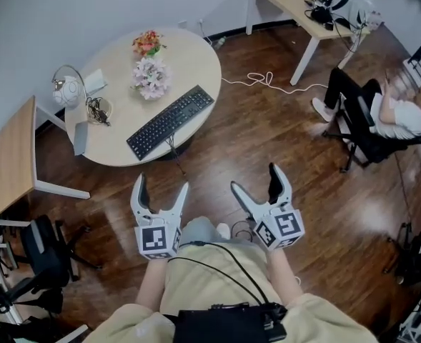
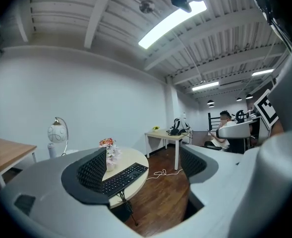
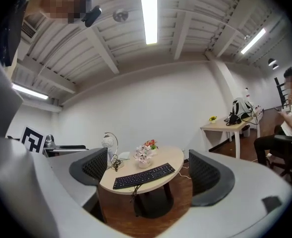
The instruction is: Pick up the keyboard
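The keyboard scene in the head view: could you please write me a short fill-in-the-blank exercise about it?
1. The black keyboard lies on a ____ wooden table.
2. The left gripper and the right gripper are both short of the table, with their jaws ____.
3. Just beyond the keyboard on the table stand pale ____.
Missing words: round; open; flowers.
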